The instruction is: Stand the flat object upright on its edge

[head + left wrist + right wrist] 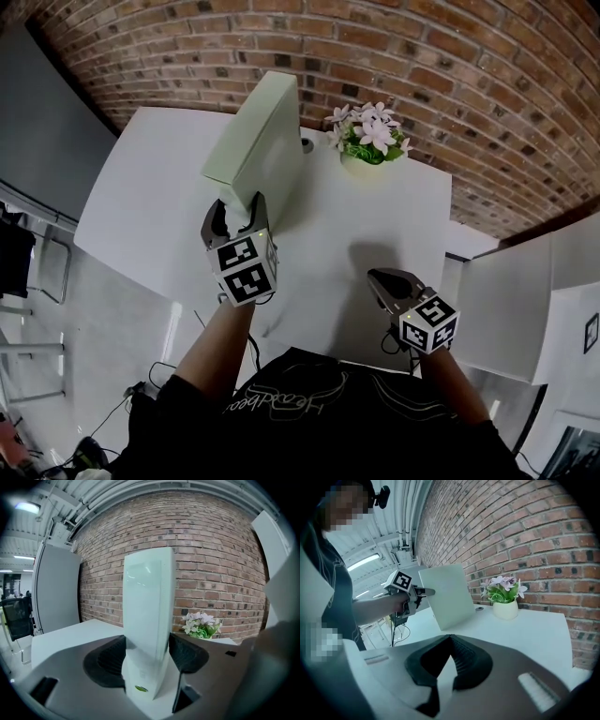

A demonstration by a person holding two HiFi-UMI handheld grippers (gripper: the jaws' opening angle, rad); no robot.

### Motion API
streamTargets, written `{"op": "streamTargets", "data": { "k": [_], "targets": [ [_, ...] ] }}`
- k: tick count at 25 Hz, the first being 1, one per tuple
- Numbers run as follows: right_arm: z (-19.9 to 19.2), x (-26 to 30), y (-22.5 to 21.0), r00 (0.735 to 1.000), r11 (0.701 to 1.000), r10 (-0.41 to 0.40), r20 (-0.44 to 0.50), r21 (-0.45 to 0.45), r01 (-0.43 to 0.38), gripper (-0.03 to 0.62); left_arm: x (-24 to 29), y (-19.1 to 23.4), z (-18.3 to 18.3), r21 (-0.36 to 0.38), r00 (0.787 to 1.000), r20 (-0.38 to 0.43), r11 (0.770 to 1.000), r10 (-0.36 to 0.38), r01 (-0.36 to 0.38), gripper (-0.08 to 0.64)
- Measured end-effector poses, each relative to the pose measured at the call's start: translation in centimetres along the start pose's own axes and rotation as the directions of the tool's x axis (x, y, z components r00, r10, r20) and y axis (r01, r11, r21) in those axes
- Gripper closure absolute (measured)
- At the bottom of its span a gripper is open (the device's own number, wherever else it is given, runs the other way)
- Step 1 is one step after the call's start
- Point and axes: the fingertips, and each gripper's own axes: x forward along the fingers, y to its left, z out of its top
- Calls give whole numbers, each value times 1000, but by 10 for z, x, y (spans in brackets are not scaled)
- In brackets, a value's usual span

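left gripper jaws wide, clamped on near end of flat object | object upright, leaning, lower edge at desk top, near far edge, just beside flower pot | right gripper closed, empty, by near edge | open desk top between grippers

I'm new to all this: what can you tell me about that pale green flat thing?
The flat object is a smooth, pale green slab with rounded corners, plastic-looking. It stands tilted, nearly upright, its lower edge apparently on the white table. The left gripper clamps its near edge between its jaws.
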Motion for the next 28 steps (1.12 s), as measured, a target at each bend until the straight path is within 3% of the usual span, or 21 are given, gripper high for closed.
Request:
{"op": "streamTargets", "data": {
  "k": [13,28],
  "targets": [
    [8,3,-10,995,994,-94,11,56,94,586,34,2,17,19,999,26,1000,23,-24,265],
    [17,11,-7,990,988,-131,56,94,125,586,30,-7,10,-23,993,-34,994,-112,111,264]
  ]
}}
